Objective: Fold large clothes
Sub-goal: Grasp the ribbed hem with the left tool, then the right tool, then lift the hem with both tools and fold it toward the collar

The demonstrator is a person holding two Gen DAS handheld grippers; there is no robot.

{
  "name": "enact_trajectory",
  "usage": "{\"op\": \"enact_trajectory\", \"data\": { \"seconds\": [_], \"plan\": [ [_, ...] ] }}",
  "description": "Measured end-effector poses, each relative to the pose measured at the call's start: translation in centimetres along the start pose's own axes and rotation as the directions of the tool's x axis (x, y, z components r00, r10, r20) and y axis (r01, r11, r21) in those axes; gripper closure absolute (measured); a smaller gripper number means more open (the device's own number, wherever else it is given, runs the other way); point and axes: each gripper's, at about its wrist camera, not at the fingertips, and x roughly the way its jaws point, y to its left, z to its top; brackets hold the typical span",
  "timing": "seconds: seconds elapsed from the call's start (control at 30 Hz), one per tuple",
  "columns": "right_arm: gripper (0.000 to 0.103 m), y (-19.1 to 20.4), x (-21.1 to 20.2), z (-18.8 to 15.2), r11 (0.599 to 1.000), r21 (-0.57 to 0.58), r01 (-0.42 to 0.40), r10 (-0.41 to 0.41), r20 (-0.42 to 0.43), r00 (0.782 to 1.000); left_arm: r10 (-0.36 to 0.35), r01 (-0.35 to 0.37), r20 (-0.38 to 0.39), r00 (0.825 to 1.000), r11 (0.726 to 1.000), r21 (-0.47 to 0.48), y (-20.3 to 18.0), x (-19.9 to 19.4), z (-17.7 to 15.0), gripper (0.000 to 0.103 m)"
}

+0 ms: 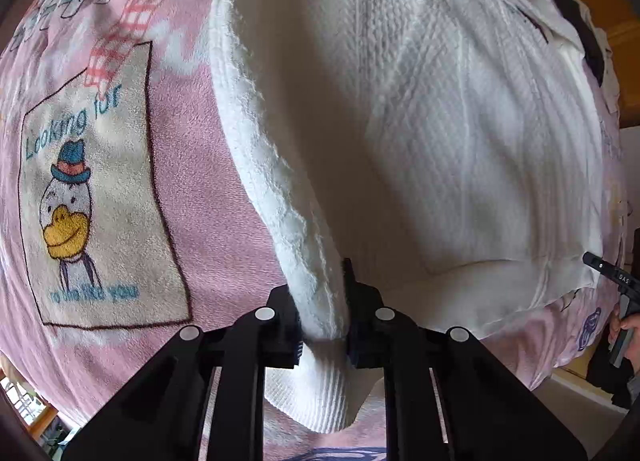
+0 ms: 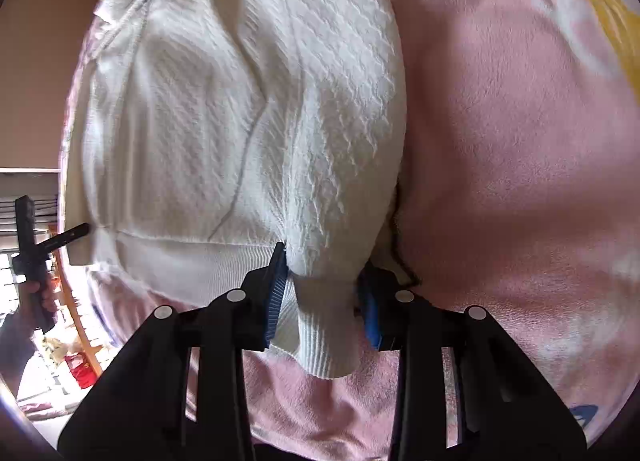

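A white knitted sweater (image 1: 440, 121) lies on a pink blanket (image 1: 200, 181). My left gripper (image 1: 323, 321) is shut on the sweater's left sleeve near its ribbed cuff (image 1: 320, 393), which hangs below the jaws. In the right wrist view the sweater (image 2: 208, 101) fills the left half. My right gripper (image 2: 324, 301) is shut on the other sleeve by its ribbed cuff (image 2: 324, 345). The right gripper shows at the right edge of the left wrist view (image 1: 616, 281), and the left gripper at the left edge of the right wrist view (image 2: 44, 241).
The pink blanket (image 2: 520, 141) carries cartoon prints, among them a duck panel (image 1: 80, 201) on the left. The bed's edge and floor (image 1: 580, 401) show at lower right. A wooden chair and clutter (image 2: 76, 341) stand beyond the bed at lower left.
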Motion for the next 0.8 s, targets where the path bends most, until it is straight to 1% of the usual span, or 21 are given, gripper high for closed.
{"op": "enact_trajectory", "data": {
  "seconds": [0.03,0.1,0.13,0.17,0.2,0.23,0.27,0.3,0.33,0.37,0.43,0.47,0.5,0.53,0.57,0.67,0.77,0.8],
  "plan": [
    [0.071,-0.2,0.0,0.0,1.0,0.003,-0.009,0.009,-0.009,1.0,0.011,-0.011,0.008,1.0,1.0,0.008,-0.2,-0.3,-0.4,0.089],
    [0.067,-0.7,0.4,0.3,0.999,0.023,-0.027,0.028,-0.031,0.999,0.018,-0.019,0.012,1.0,1.0,0.008,-0.1,-0.6,-1.1,0.089],
    [0.056,-0.7,0.9,0.7,0.999,0.035,-0.033,0.035,-0.046,0.998,0.014,-0.014,0.012,1.0,1.0,-0.001,0.1,-0.9,-1.6,0.089],
    [0.042,-0.9,1.8,0.9,0.998,0.045,-0.052,0.055,-0.077,0.996,0.005,-0.005,0.009,1.0,1.0,-0.016,0.3,-1.1,-1.7,0.089],
    [0.041,-0.7,2.1,1.1,0.998,0.04,-0.051,0.054,-0.078,0.995,0.0,0.0,0.006,1.0,1.0,-0.025,0.5,-1.0,-1.6,0.089],
    [0.044,-0.4,2.2,1.0,1.0,0.016,-0.018,0.019,-0.069,0.997,0.0,0.001,0.004,1.0,1.0,-0.025,0.5,-1.1,-1.7,0.089],
    [0.053,0.3,2.5,1.1,1.0,-0.019,0.015,-0.016,-0.065,0.998,0.002,-0.002,0.002,1.0,1.0,-0.021,0.7,-1.3,-1.8,0.089],
    [0.061,0.5,2.3,1.1,0.999,-0.028,0.032,-0.034,-0.058,0.998,0.002,-0.002,0.002,1.0,1.0,-0.015,0.5,-1.5,-1.9,0.089],
    [0.075,0.7,2.2,1.3,1.0,-0.015,0.02,-0.021,-0.049,0.999,-0.002,0.002,0.002,1.0,1.0,-0.013,0.7,-1.8,-1.6,0.089],
    [0.081,0.2,1.2,1.0,1.0,0.014,-0.025,0.025,-0.035,0.999,-0.011,0.011,0.005,1.0,1.0,-0.01,0.9,-2.2,-1.5,0.089],
    [0.084,0.0,0.1,0.4,0.997,0.031,-0.074,0.075,-0.019,0.997,-0.021,0.021,0.015,1.0,1.0,-0.003,1.5,-2.9,-1.5,0.089],
    [0.088,0.1,-0.7,-0.1,0.991,0.029,-0.129,0.129,-0.016,0.991,-0.026,0.026,0.02,0.999,1.0,-0.002,1.5,-3.3,-1.7,0.089],
    [0.088,0.5,-1.2,-0.4,0.986,0.028,-0.166,0.167,-0.011,0.986,-0.032,0.032,0.027,0.999,1.0,-0.001,1.7,-3.7,-1.9,0.089],
    [0.088,1.2,-1.7,-0.6,0.985,0.017,-0.174,0.174,-0.006,0.985,-0.042,0.042,0.036,0.998,0.999,-0.006,1.8,-4.4,-2.1,0.089],
    [0.088,2.2,-2.5,-0.9,0.978,-0.008,-0.207,0.207,-0.004,0.978,-0.056,0.056,0.049,0.997,0.998,-0.012,1.8,-5.2,-2.2,0.089],
    [0.088,3.7,-4.3,-1.2,0.973,-0.021,-0.23,0.23,0.024,0.973,-0.087,0.088,0.08,0.993,0.996,-0.013,1.5,-7.5,-2.6,0.09],
    [0.089,3.8,-5.7,-1.9,0.976,-0.015,-0.219,0.22,0.04,0.975,-0.102,0.102,0.086,0.991,0.995,0.011,1.1,-9.5,-3.4,0.091],
    [0.089,3.3,-6.2,-2.3,0.973,-0.002,-0.229,0.229,0.044,0.972,-0.108,0.107,0.084,0.991,0.994,0.017,1.0,-10.1,-3.7,0.091]
  ]
}}
